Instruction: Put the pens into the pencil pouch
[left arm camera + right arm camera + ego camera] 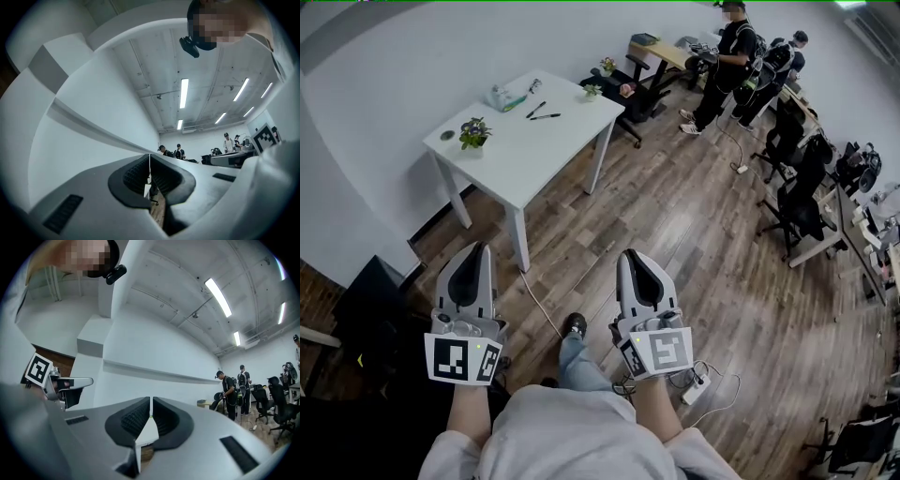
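Note:
Far ahead in the head view stands a white table (502,173). Two black pens (544,114) and a green pen (515,104) lie near its far end, next to a pale pouch (498,96). My left gripper (477,247) and right gripper (629,254) are held close to my body, well short of the table, pointing toward it. Both are shut with nothing between the jaws. The left gripper view shows the left gripper (149,161) with its ribbed pads together. In the right gripper view the right gripper (151,408) shows only a hairline slit.
A small potted plant (473,132) stands on the table's near half. A cable and a power strip (696,386) lie on the wood floor by my feet. Several people (727,56) stand at desks at the back right, with office chairs (797,202) along the right side.

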